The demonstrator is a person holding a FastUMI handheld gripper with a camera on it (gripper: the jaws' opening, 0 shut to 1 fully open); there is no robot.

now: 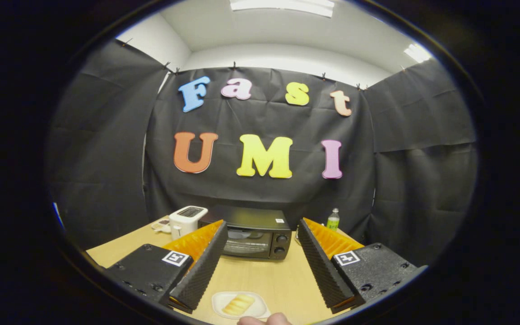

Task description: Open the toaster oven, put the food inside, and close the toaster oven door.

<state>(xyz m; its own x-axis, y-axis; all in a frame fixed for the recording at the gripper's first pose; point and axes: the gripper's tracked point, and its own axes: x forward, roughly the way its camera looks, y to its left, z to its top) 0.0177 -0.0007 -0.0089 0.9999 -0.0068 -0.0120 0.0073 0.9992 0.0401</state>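
Note:
A black toaster oven (251, 237) stands at the far side of the wooden table (264, 280), its glass door closed and two knobs on its right. Near the table's front, a small white plate (218, 311) holds a yellowish piece of food (238, 304). My gripper (262, 228) is open, its two ribbed black fingers (206, 266) spread wide above the table. The plate lies between and below the fingers, the oven straight beyond them. Nothing is held.
A white pop-up toaster (187, 220) stands left of the oven, with a small dish (160, 224) beside it. A green-labelled bottle (332, 220) is behind the oven to the right. A person's fingertip (262, 320) shows just in front of the plate.

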